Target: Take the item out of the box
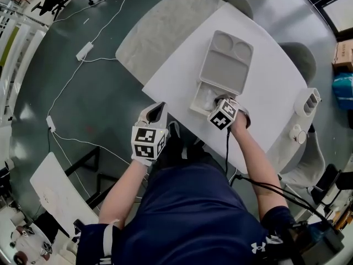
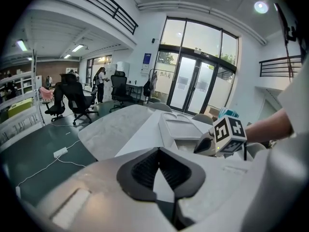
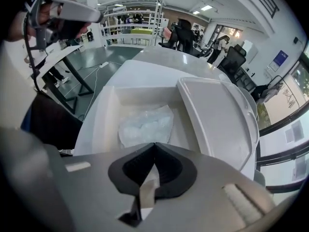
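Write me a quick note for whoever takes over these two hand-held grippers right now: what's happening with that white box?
Left gripper: fingers together, empty, beside the near edge of the white table.
Right gripper: fingers together, pointing down into the open white moulded box, tips at the near edge of the crinkled clear plastic bag. Whether they pinch it is unclear.
Done: the box's lid lies flipped open.
Left: the bag is in the box; make sure of the grip, then lift it out.

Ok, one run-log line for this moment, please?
left tongs: shut, empty | right tongs: shut, over plastic bag | plastic bag: in open box
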